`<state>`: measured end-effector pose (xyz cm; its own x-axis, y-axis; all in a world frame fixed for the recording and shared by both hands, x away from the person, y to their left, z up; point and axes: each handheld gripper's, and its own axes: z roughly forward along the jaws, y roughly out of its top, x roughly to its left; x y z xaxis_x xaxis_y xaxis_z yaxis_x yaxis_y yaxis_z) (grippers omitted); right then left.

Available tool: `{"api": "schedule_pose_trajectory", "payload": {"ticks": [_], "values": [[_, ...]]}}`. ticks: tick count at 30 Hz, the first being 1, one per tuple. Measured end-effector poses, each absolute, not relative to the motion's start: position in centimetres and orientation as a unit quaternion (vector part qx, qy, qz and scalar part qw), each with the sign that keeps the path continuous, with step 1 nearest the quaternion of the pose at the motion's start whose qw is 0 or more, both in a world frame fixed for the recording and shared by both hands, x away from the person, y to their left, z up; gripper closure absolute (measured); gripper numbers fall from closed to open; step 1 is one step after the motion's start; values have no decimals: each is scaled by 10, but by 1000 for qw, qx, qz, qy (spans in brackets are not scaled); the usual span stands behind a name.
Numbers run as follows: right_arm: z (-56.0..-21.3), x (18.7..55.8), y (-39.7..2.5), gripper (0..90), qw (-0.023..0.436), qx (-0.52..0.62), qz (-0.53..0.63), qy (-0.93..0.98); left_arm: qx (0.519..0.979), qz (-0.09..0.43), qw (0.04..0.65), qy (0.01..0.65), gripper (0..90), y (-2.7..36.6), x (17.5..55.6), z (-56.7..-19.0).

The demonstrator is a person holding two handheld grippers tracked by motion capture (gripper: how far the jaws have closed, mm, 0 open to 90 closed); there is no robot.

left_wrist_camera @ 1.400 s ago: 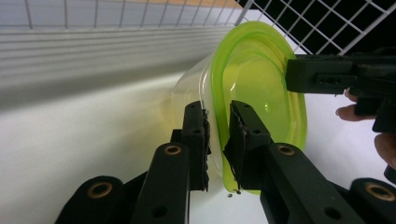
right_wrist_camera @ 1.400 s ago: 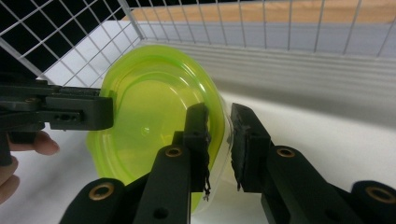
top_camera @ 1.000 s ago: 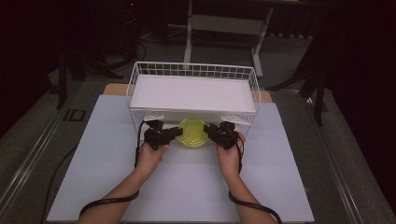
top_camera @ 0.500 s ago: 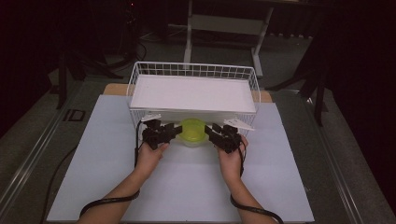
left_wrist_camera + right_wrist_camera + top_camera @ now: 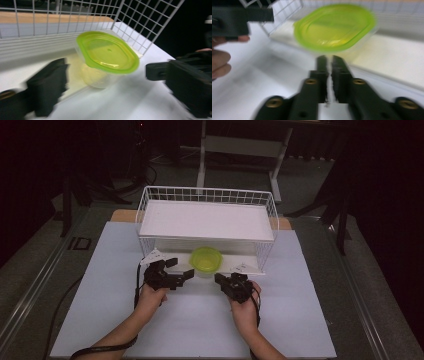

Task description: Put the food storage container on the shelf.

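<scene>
Item: lidded container (image 5: 205, 260) — clear plastic tub with a lime-green lid, standing upright on the lower shelf of the white wire rack (image 5: 207, 196), at its near open edge. Your left gripper (image 5: 176, 271) sat just near-left of it, jaws spread wide and empty; your right gripper (image 5: 223, 281) lay near-right, jaws pressed together on nothing. Both rested apart from the tub, over the white table (image 5: 110, 270).

Handling, by appearance: light, thin-walled, likely to flex under a hard squeeze; smooth sides may slip. Best hold — across the body under the lid's rim, or opposite rim edges.
</scene>
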<state>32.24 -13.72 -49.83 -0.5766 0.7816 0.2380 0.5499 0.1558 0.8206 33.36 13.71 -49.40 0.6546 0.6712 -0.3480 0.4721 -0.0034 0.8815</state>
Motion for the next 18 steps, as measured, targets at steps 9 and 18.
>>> {"api": "schedule_pose_trajectory", "payload": {"ticks": [9, 18], "values": [[-509, 326, -109, 900, 87, 431, 462, 770, 721, 120, 568, 378, 10, 146, 293, -500], [-517, 345, -101, 899, 96, 455, 451, 762, 706, 117, 584, 384, 11, 154, 279, -509]]}}
